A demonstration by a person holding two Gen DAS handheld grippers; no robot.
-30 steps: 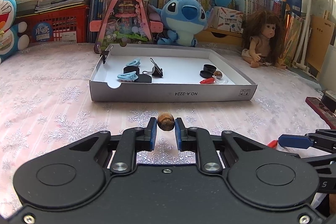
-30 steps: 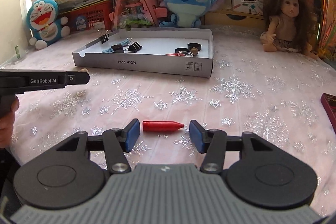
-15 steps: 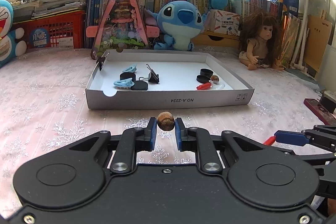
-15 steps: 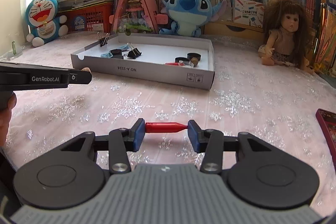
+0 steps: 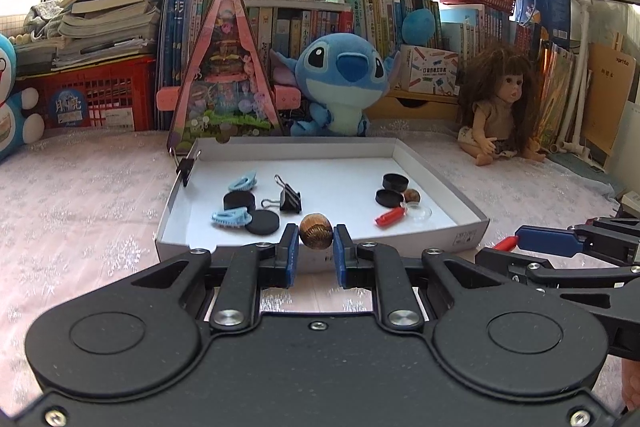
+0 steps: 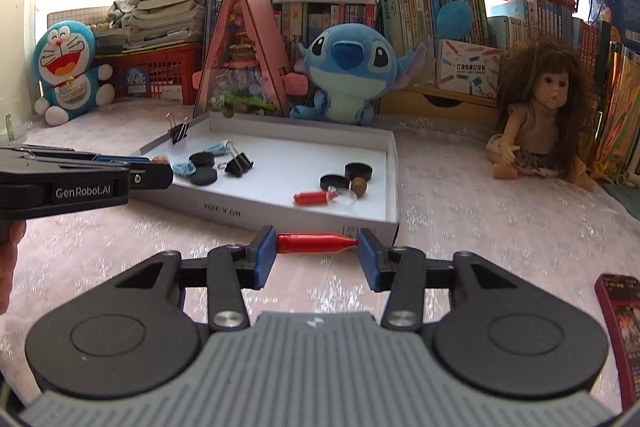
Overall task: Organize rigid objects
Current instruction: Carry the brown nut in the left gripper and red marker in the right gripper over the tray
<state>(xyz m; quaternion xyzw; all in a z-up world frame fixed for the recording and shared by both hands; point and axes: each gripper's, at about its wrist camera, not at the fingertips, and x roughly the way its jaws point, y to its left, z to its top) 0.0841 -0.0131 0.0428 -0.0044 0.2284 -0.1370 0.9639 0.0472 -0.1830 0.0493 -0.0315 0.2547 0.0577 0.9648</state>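
My left gripper (image 5: 316, 251) is shut on a brown walnut (image 5: 316, 236), held above the near wall of the white cardboard tray (image 5: 464, 227). My right gripper (image 6: 317, 254) is shut end to end on a red crayon (image 6: 312, 243), held just in front of the tray's near right corner (image 6: 390, 227). In the tray lie blue hair clips (image 5: 232, 217), black discs (image 5: 262, 221), a binder clip (image 5: 290, 201), another walnut (image 5: 411, 195), a red crayon (image 5: 390, 217) and a clear lens (image 5: 420, 215). The left gripper shows at the left of the right wrist view (image 6: 156, 159).
A doll (image 6: 540, 123) sits right of the tray, a Stitch plush (image 5: 340, 83) and a pink triangular toy house (image 5: 226, 75) behind it. A Doraemon plush (image 6: 68, 67) stands far left. A red booklet (image 6: 620, 327) lies at the right edge. Books fill the back.
Both grippers have risen and moved forward toward the tray. The right gripper shut on the red crayon and lifted it off the cloth. The left still holds the walnut.
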